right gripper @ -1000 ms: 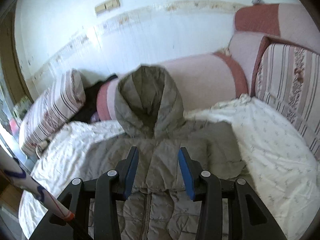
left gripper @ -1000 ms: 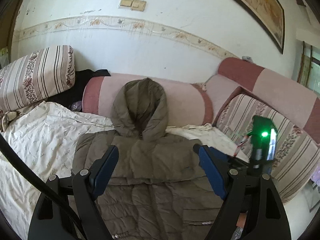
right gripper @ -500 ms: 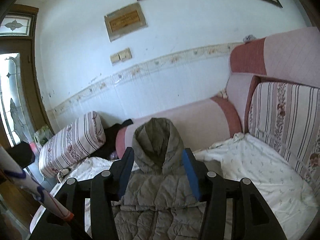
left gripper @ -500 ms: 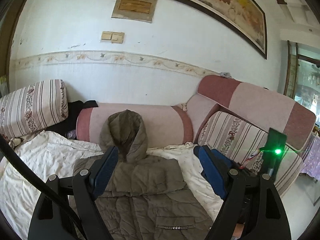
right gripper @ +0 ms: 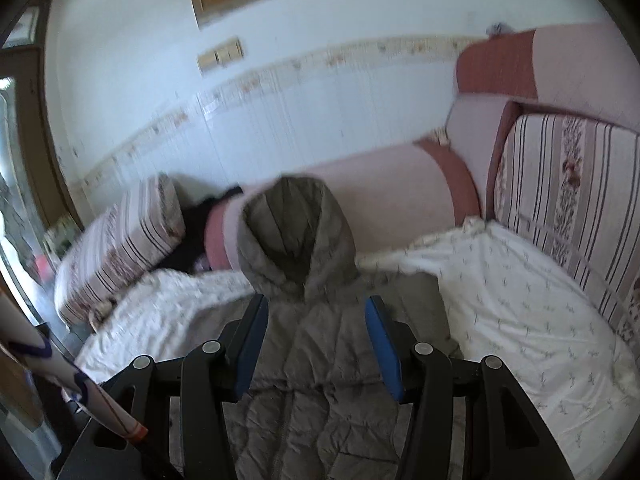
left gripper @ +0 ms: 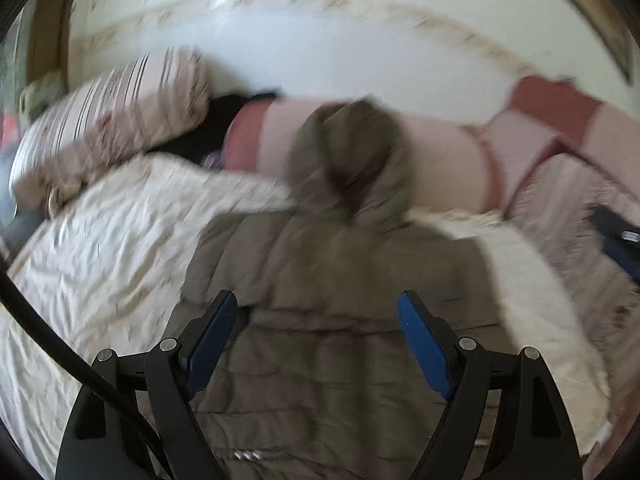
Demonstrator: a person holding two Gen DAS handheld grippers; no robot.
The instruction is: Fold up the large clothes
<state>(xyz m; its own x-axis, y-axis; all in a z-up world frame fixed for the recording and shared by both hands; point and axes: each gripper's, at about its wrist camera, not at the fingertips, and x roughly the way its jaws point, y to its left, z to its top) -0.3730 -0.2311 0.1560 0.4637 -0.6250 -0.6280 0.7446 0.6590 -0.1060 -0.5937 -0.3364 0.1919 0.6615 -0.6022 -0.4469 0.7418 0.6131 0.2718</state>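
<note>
An olive quilted hooded jacket [left gripper: 332,280] lies flat, front up, on a white sheet [left gripper: 112,248] over the sofa seat, its hood [left gripper: 352,160] resting up against the pink backrest. It also shows in the right wrist view [right gripper: 320,352]. My left gripper [left gripper: 318,300] is open and empty above the jacket's chest. My right gripper [right gripper: 316,312] is open and empty above the jacket just below the hood [right gripper: 296,240]. The left view is blurred by motion.
A pink bolster backrest [right gripper: 392,196] runs behind the hood. A striped cushion [right gripper: 120,240] lies at the left, a black garment [right gripper: 200,216] beside it. A striped sofa back [right gripper: 568,200] stands at the right. A white-and-blue rod [right gripper: 64,376] crosses the lower left.
Both grippers have tilted down and moved closer to the jacket since half a second ago. Both stay open and empty. The jacket has not moved.
</note>
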